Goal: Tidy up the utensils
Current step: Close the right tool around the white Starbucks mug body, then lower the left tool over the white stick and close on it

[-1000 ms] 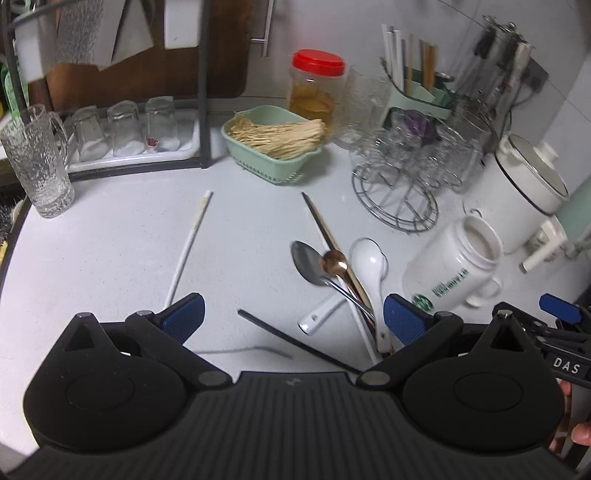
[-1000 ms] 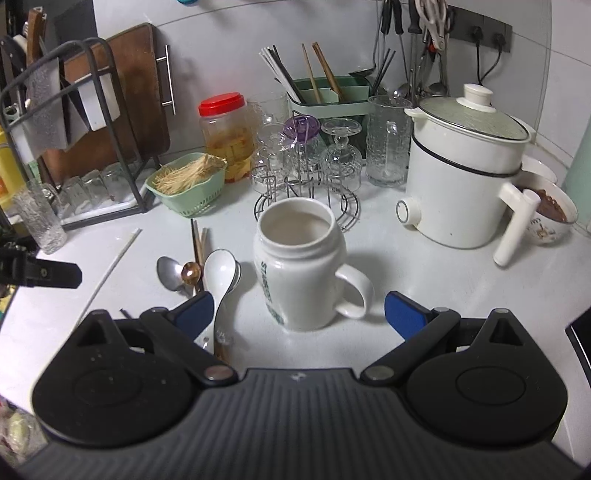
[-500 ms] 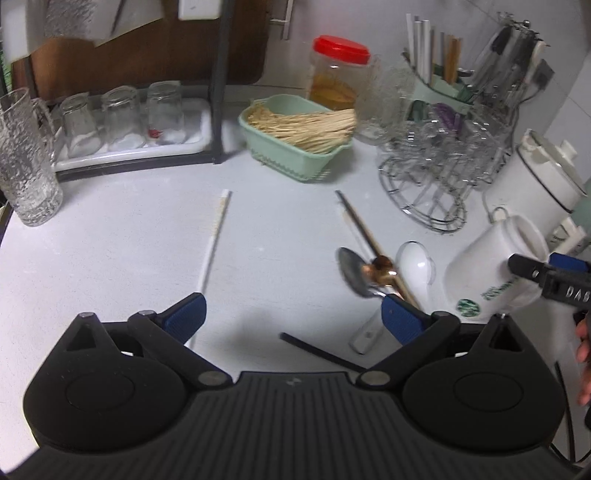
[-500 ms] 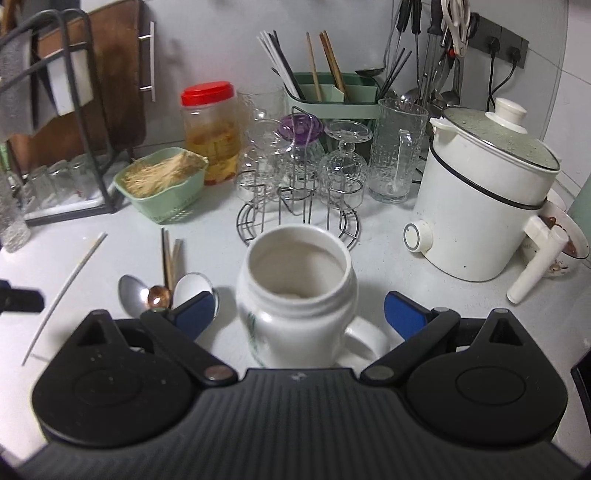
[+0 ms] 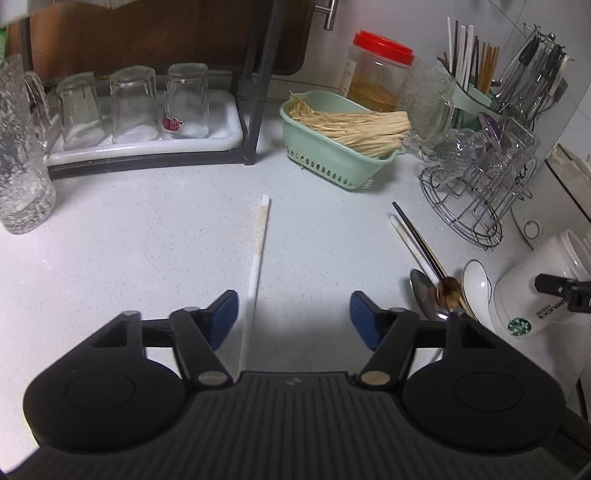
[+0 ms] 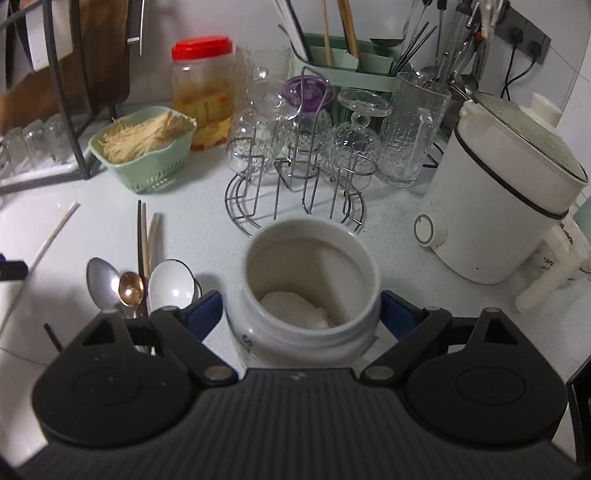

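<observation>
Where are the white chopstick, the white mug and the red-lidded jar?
white chopstick [image 5: 259, 236], left wrist view, on its mid shaft.
white mug [image 6: 309, 334], right wrist view, on its near outer wall.
red-lidded jar [image 6: 202, 47], right wrist view, on its lid.

Speckled white countertop [image 5: 147, 240] against a seemingly tiled white wall [image 6: 258, 22].

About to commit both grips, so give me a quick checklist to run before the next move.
1. White chopstick between the left tongs, which have just been closing: ok, though off-centre, close to one pad.
2. Left pads clamped on it: not ok, the other pad stands well clear.
3. White mug between the right tongs, which have just been closing: ok.
4. Right pads pressing the mug: cannot tell.
5. Mug upright, mouth unobstructed: ok.
</observation>
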The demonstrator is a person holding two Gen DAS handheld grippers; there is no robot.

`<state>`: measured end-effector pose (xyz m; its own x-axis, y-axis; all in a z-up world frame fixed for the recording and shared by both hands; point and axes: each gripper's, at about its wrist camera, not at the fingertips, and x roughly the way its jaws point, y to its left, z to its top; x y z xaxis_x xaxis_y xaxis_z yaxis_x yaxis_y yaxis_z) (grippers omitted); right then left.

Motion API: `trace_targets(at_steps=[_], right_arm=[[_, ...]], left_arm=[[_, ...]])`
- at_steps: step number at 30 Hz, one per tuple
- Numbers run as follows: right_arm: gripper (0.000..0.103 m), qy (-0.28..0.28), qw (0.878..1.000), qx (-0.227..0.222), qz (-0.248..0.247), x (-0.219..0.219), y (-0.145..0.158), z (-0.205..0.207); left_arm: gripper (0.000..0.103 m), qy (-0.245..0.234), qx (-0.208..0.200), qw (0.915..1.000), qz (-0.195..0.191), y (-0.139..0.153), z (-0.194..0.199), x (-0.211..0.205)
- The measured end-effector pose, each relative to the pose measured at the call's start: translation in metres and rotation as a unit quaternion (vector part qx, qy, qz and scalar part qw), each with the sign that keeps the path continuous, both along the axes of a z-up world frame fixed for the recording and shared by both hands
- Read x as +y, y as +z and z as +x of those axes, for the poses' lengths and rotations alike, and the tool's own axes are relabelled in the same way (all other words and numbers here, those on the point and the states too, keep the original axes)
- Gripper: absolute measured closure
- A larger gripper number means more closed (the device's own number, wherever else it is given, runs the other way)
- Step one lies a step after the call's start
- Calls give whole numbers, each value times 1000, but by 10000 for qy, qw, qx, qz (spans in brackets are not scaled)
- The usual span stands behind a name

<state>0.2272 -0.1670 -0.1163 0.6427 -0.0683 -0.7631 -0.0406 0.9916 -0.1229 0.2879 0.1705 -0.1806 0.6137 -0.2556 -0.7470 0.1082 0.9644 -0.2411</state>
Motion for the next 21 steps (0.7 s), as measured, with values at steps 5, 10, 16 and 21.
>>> trace_targets(at_steps=[5,10,16,21], right_arm=[[10,30,10000,-52,-52,1,-2,3],[11,-11,10000,-75,-20,1,-2,2],[11,28,10000,-16,-34,1,-1,5],[11,74,9999,76,-61,2,0,8]], left_arm=[[44,-116,-13,9998,165,-11,17,-2],[49,-148,111,9995,251,-17,33,-6],[57,-83,176,9989,434,-16,44,-8],[60,-48,141,9981,597,-12,54,-14]])
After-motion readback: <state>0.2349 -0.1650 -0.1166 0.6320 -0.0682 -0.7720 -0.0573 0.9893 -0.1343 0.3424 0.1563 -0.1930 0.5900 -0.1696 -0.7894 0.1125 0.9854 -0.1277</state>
